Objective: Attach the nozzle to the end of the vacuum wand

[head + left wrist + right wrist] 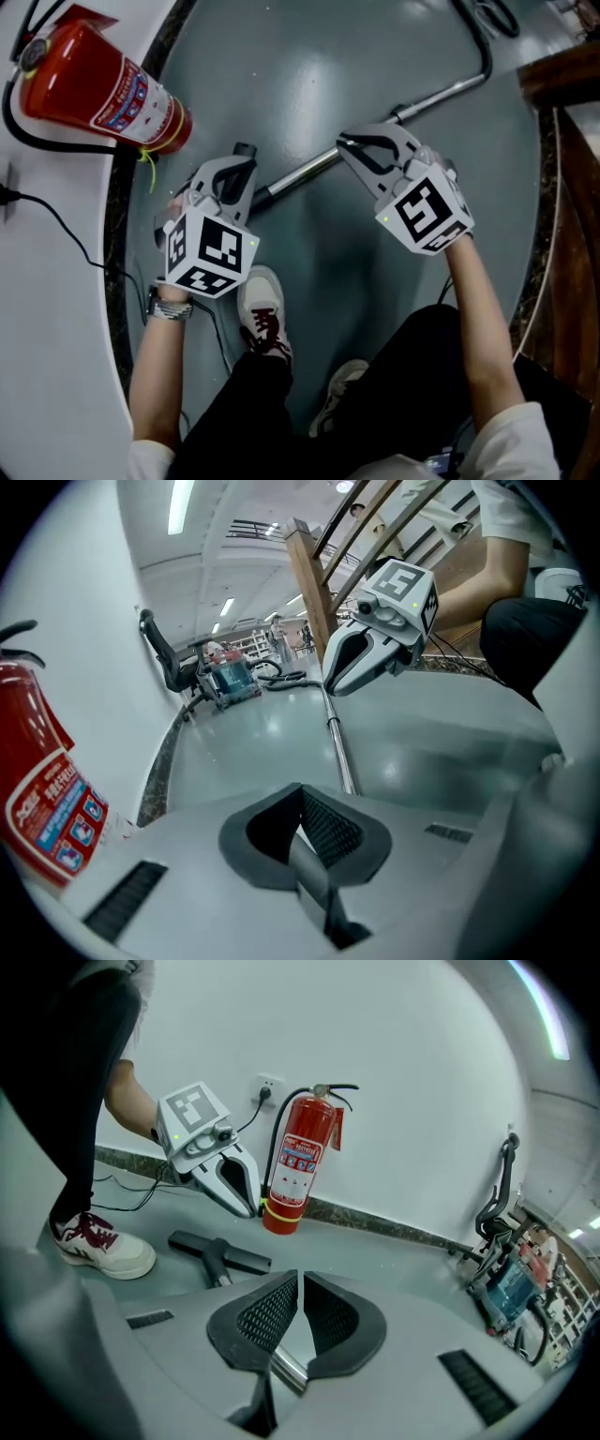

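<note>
Right gripper view: nozzle (pixel 217 1251) on floor (pixel 384 1255) near left gripper (pixel 242 1199), not touching.

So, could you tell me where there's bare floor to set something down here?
Bare floor lies beyond the wand, between the fire extinguisher and the wand's bend. Another patch sits between wand and shoe. It's crowded around the nozzle and left gripper.

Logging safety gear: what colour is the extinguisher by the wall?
The extinguisher is red, with a black hose; best in the right gripper view.
</note>
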Demonstrator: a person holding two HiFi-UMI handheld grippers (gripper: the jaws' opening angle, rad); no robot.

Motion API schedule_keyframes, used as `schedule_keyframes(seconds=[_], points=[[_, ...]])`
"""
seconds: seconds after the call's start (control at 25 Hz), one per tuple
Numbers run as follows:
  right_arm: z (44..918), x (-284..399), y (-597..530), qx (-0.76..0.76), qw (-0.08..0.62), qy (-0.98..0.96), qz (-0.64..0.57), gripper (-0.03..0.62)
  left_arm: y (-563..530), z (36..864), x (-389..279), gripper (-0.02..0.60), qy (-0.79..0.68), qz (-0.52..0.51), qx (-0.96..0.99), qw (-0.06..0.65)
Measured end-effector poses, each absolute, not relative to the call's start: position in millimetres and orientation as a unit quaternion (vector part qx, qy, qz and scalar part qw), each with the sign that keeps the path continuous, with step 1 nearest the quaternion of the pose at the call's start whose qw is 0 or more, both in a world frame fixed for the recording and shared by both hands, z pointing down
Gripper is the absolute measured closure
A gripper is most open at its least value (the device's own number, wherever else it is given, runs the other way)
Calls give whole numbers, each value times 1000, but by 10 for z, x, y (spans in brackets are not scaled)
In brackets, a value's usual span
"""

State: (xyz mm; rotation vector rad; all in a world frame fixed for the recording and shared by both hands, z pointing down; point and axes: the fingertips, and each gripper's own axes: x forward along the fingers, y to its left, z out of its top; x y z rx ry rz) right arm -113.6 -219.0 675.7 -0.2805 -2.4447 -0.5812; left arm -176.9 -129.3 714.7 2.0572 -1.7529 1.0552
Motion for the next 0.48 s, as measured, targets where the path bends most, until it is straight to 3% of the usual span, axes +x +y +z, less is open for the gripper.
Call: schedule_keyframes(seconds=[0.48], points=[[6327, -1022, -2320, -60, 277, -931, -232, 565, -1452, 6543, -1811, 580, -614, 361, 699, 58]])
